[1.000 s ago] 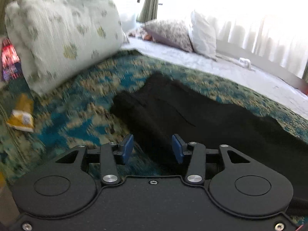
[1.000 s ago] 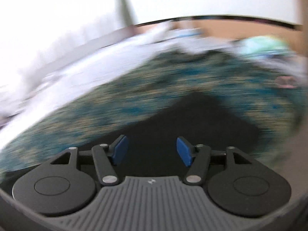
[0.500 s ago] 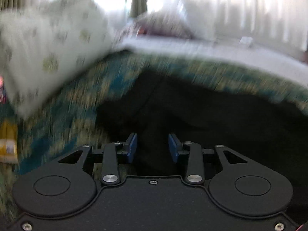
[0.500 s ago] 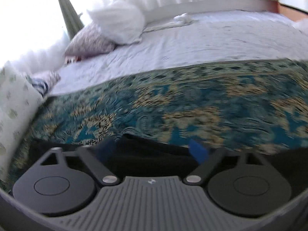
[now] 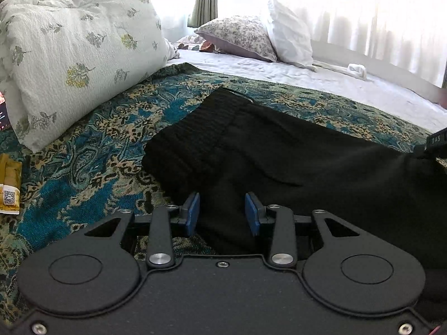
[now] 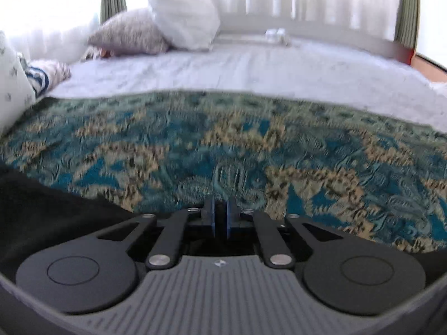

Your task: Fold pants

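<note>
Black pants (image 5: 279,150) lie flat on a teal and gold patterned blanket (image 5: 92,150), with the ribbed waistband toward the far left. My left gripper (image 5: 222,213) is open, low over the near edge of the pants, with black fabric between its blue pads. My right gripper (image 6: 220,217) is shut with its blue pads nearly touching. Whether fabric is pinched between them is not visible. Black pants fabric (image 6: 42,209) shows at its lower left, over the blanket (image 6: 251,145).
A large floral pillow (image 5: 72,53) lies at the left beside the pants. Two smaller pillows (image 5: 251,39) sit at the bed's far end on a white sheet (image 5: 321,81). A yellow packet (image 5: 9,187) lies at the left edge. Curtains hang behind.
My right gripper has closed from wide open to shut and swung to face across the bed. My left gripper stays open and has settled closer over the pants.
</note>
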`<state>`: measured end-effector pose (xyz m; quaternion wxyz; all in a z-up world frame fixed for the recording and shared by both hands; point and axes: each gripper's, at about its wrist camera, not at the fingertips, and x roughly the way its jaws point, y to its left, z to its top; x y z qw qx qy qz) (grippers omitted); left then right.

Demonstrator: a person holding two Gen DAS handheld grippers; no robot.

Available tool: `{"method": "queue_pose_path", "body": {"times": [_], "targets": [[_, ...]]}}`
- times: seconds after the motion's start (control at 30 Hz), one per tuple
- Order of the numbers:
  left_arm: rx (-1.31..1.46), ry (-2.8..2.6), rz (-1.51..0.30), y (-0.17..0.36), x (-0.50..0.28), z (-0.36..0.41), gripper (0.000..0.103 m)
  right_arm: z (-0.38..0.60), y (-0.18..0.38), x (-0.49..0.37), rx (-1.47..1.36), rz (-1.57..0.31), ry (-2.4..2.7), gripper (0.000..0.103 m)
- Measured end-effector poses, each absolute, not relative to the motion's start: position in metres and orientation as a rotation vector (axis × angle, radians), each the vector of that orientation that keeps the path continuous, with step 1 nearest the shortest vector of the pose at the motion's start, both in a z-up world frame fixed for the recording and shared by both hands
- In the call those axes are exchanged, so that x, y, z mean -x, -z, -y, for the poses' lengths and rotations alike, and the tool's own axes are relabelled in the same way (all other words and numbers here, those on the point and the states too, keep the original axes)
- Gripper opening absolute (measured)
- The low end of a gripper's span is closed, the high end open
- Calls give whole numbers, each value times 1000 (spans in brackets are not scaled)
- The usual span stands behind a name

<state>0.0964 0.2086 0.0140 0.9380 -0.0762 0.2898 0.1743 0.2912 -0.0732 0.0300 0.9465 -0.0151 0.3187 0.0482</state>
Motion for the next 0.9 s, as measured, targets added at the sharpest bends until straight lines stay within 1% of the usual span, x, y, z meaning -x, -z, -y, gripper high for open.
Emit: {"method": "queue_pose_path", "body": {"times": [0.1, 0.2, 0.27, 0.33, 0.4, 0.43, 0.47, 0.5, 0.53, 0.6, 0.67, 0.7, 0.9], "targets": [[148, -358, -589, -14, -96, -207, 36, 79, -34, -291, 61, -559, 5, 2], [150, -356, -586, -13, -96, -207, 36, 97, -33, -300, -24, -601, 0, 3], [150, -356, -586, -13, -96, -207, 36, 106, -37, -294, -80, -597, -41, 6], [149, -356, -583, -13, -96, -206, 36, 109, -44, -283, -103, -591, -118, 17], [144, -357, -585, -13, -96, -206, 36, 105, -49, -272, -107, -601, -208, 18], [142, -358, -585, -13, -97, -206, 36, 102, -50, -266, -108, -615, -253, 22], [140, -359, -585, -13, -97, -206, 36, 98, -50, -258, -107, -625, -295, 27], [139, -359, -585, -13, -96, -205, 36, 92, -49, -253, -98, -634, -330, 39], [140, -359, -585, -13, -97, -205, 36, 85, -46, -246, -89, -646, -363, 42], [139, -359, -587, -13, -97, -205, 36, 76, -39, -234, -73, -684, -422, 45], [134, -360, -587, -13, -97, -204, 36, 71, -30, -224, -65, -729, -443, 45], [128, -362, -588, -13, -97, -204, 37, 70, -25, -219, -55, -756, -444, 44], [120, -364, -589, -13, -98, -202, 37, 78, -19, -178, 36, -737, -436, 45]]}}
